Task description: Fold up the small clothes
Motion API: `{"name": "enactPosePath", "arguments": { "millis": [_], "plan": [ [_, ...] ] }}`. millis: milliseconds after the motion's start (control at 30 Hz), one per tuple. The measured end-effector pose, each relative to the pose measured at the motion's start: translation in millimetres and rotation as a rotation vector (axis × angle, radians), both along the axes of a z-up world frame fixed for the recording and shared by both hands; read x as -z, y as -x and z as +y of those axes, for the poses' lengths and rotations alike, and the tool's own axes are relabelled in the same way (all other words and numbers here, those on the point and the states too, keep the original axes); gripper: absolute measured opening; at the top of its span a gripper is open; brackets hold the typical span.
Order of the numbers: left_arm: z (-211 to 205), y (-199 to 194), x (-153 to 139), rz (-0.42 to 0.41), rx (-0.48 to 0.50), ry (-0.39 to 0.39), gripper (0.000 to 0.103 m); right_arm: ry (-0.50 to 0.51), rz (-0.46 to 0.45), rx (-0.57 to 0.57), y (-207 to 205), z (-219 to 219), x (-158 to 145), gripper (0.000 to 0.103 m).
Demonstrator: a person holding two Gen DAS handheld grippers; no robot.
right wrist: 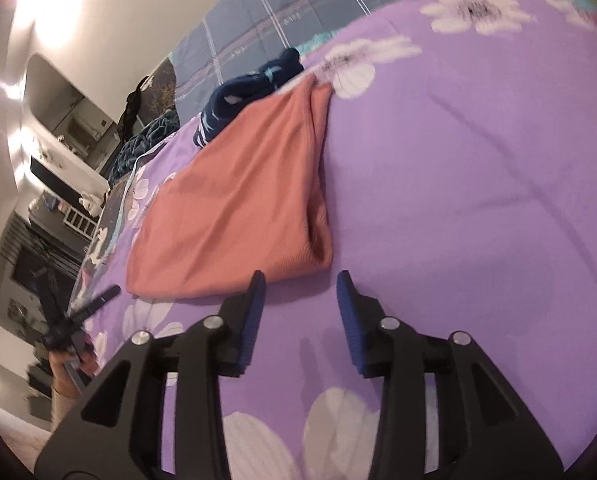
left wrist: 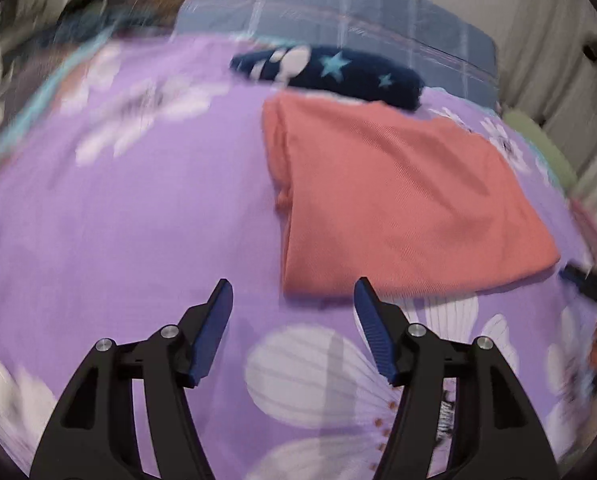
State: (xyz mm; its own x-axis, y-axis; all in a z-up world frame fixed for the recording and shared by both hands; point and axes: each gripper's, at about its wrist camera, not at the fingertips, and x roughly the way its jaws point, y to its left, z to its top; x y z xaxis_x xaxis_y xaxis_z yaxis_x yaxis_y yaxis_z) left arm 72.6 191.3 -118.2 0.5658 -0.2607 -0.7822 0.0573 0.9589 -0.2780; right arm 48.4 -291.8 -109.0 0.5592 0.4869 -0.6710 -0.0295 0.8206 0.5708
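Observation:
A folded salmon-pink garment (left wrist: 394,200) lies flat on the purple flowered bedspread (left wrist: 138,220). Just behind it sits a dark blue garment with light stars (left wrist: 330,70). My left gripper (left wrist: 294,294) is open with nothing between its blue pads, hovering at the pink garment's near edge. In the right wrist view the pink garment (right wrist: 234,204) lies ahead and to the left, the dark blue garment (right wrist: 250,92) beyond it. My right gripper (right wrist: 300,284) is open and empty, just off the pink garment's near corner. The left gripper (right wrist: 78,312), held by a hand, shows at the far left.
A blue checked quilt (left wrist: 338,12) covers the far end of the bed. A green pillow (left wrist: 538,148) lies at the right edge. Beyond the bed's left side stand shelves and dark furniture (right wrist: 50,208) against a white wall. The purple bedspread (right wrist: 478,180) stretches to the right.

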Motion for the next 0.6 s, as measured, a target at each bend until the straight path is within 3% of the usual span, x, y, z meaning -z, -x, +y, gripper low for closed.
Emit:
{"name": "enactPosePath", "arguments": {
  "millis": [67,167,267,300,333,367,400,467,600],
  "plan": [
    [5.6,2.9,11.6,0.043,-0.007,0.126,0.064,-0.072,0.015,0.003,4.9,2.2,6.2,0.048],
    [4.4,-0.7,16.0,0.014,-0.022,0.19,0.073,-0.155,0.044,0.028,3.2,5.7,19.5,0.059],
    [3.1,-16.4,21.0,-0.003,-0.049,0.255,0.071,-0.213,0.042,0.086,-9.6,5.3,24.6,0.064],
    [1.7,-21.8,23.1,-0.009,-0.056,0.274,0.065,-0.226,0.039,0.105,-14.2,5.3,25.6,0.064],
    [-0.7,-30.2,26.4,-0.016,-0.061,0.287,0.035,-0.233,0.04,0.126,-21.8,6.3,27.0,0.063],
    [-2.6,-37.2,30.5,0.005,-0.046,0.314,0.01,-0.227,0.037,0.138,-26.9,8.1,27.5,0.049],
    [-2.6,-42.5,33.4,0.029,-0.051,0.351,0.01,-0.208,0.036,0.15,-31.8,10.5,28.1,0.007],
    [2.4,-41.6,29.2,0.015,-0.086,0.404,0.009,-0.212,0.073,0.161,-39.7,12.3,34.3,0.004],
    [8.2,-20.1,-13.8,-0.102,-0.06,0.352,0.009,-0.319,0.006,0.164,-18.2,2.2,14.2,0.004]
  ]
}}
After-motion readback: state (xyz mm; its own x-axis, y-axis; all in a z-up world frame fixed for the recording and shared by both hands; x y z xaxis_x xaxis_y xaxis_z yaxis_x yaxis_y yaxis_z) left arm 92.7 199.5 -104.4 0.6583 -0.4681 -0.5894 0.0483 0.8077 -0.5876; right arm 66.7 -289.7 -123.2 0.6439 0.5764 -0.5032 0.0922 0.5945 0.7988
